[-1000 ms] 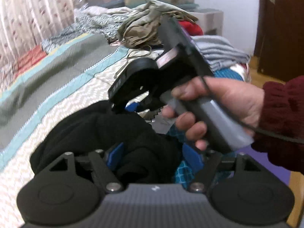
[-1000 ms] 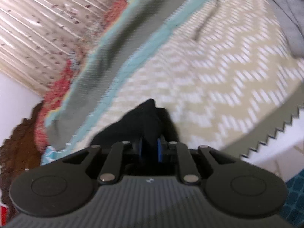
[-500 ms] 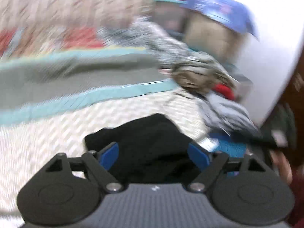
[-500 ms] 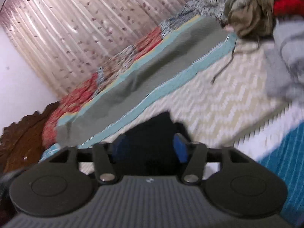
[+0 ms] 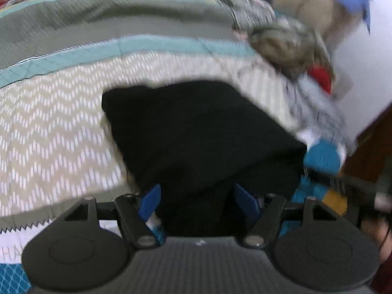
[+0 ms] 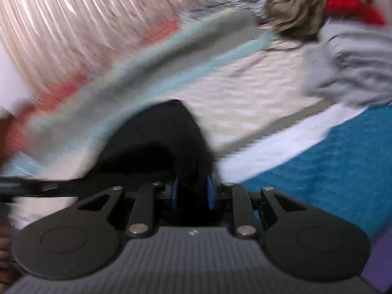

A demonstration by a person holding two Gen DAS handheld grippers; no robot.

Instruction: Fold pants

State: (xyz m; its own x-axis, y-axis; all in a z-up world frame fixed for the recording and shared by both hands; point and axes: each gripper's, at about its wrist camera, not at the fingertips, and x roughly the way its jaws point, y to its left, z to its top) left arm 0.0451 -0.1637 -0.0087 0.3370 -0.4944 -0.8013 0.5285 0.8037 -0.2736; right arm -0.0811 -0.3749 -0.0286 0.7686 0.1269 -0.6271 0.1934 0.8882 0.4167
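Note:
The black pants (image 5: 196, 127) lie as a thick folded bundle on the bed, their near edge running in between my left gripper's (image 5: 197, 201) blue pads (image 5: 149, 201). The jaws stand fairly wide and are closing, and the cloth fills the gap and touches both pads. In the right wrist view the pants (image 6: 166, 132) rise as a dark hump. My right gripper (image 6: 192, 191) has its jaws narrow and closing, and its pads (image 6: 210, 191) pinch a fold of black cloth.
A chevron quilt (image 5: 49, 134) with grey and teal bands covers the bed. A heap of clothes (image 5: 286, 46) with a red piece (image 6: 352, 7) and striped grey garments (image 6: 355, 56) lies beyond. A teal sheet (image 6: 330, 159) is at the right, a curtain (image 6: 73, 12) behind.
The right jaws opened wide, then closed again on the black cloth. The left view rolled and swung; the right hand and gripper slid from its centre to its right edge.

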